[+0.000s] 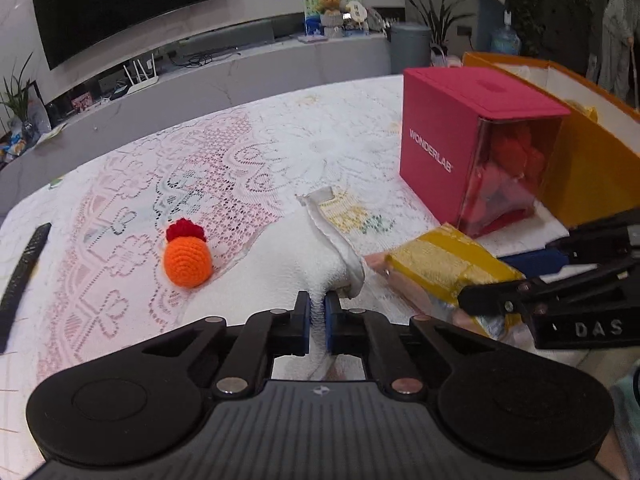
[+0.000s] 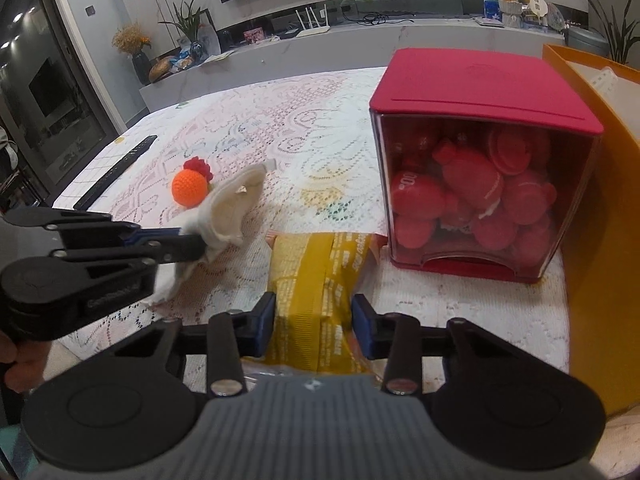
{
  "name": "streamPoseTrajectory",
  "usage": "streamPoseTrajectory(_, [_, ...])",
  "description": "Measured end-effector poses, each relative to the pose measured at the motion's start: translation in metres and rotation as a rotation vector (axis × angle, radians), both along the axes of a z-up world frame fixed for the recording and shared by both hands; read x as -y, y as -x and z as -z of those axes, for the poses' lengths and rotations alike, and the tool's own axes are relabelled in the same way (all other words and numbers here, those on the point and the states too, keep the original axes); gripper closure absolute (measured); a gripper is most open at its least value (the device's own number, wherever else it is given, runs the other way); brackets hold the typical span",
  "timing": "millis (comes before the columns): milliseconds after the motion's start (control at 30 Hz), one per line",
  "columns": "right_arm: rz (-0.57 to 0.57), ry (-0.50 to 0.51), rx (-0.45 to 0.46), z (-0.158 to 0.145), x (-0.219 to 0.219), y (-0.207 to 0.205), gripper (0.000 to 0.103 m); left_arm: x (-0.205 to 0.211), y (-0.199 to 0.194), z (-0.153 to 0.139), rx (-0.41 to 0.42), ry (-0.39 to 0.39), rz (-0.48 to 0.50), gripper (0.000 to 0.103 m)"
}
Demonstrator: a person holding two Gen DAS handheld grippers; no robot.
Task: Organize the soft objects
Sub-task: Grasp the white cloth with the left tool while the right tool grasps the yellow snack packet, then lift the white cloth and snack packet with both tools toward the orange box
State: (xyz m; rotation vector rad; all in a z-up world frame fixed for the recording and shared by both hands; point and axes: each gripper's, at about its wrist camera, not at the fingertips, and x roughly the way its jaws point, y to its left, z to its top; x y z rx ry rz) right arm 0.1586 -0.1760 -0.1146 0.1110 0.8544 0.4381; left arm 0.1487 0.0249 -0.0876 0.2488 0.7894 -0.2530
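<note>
The left hand-held gripper (image 1: 317, 312) is pressed together on a fold of the white cloth (image 1: 296, 256), its blue pads pinching the fabric so that the cloth rises in a peak in front of it, with a hemmed edge curling over to the right. The right hand-held gripper (image 2: 314, 322) straddles the yellow packet (image 2: 316, 280): the left pad touches the packet's side, but whether the right pad presses on it cannot be told (a thin gap seems to show there). The two grippers work side by side, the packet lying just beside the cloth's hem. To the left of the cloth sits an orange crochet ball with a red tuft (image 1: 187, 258), apart from the fabric, and beyond it a wide stretch of the lace-covered desk (image 1: 248, 152) lies open toward the far edge. A dark remote (image 1: 22, 276) lies along the desk's left edge. On the right the room is tight: a pink box (image 2: 480, 92) with a clear front, full of red soft toys (image 2: 472, 196), stands just beyond the packet's far end, and an orange box (image 2: 600, 216) stands right beside it at the desk's right side.
</note>
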Motion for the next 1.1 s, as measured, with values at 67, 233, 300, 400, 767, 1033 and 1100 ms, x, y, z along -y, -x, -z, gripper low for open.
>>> streamPoseTrajectory(67, [0.001, 0.002, 0.001, -0.001, 0.001, 0.000, 0.063, 0.004, 0.007, -0.006, -0.004, -0.018, 0.019, 0.096])
streamPoseTrajectory(233, [-0.007, 0.017, -0.004, -0.002, 0.001, 0.001, 0.062, 0.022, 0.013, -0.002, -0.039, -0.097, 0.057, 0.096])
streamPoseTrajectory(300, [-0.017, 0.033, -0.014, 0.000, -0.001, 0.001, 0.060, 0.025, 0.009, 0.008, -0.058, -0.138, 0.025, 0.095])
streamPoseTrajectory(400, [-0.021, 0.039, -0.022, 0.003, -0.002, 0.002, 0.058, 0.031, 0.009, 0.015, -0.062, -0.194, 0.019, 0.078])
streamPoseTrajectory(767, [-0.001, 0.069, -0.022, 0.005, 0.000, 0.006, 0.043, 0.056, 0.011, 0.036, -0.031, -0.367, 0.077, 0.059])
streamPoseTrajectory(1033, [-0.018, 0.086, 0.000, 0.003, -0.002, 0.006, 0.042, 0.048, 0.004, 0.036, -0.016, -0.290, 0.053, 0.066])
streamPoseTrajectory(1100, [-0.024, 0.063, -0.014, 0.006, 0.000, 0.002, 0.042, 0.047, 0.003, 0.035, -0.017, -0.273, 0.048, 0.076])
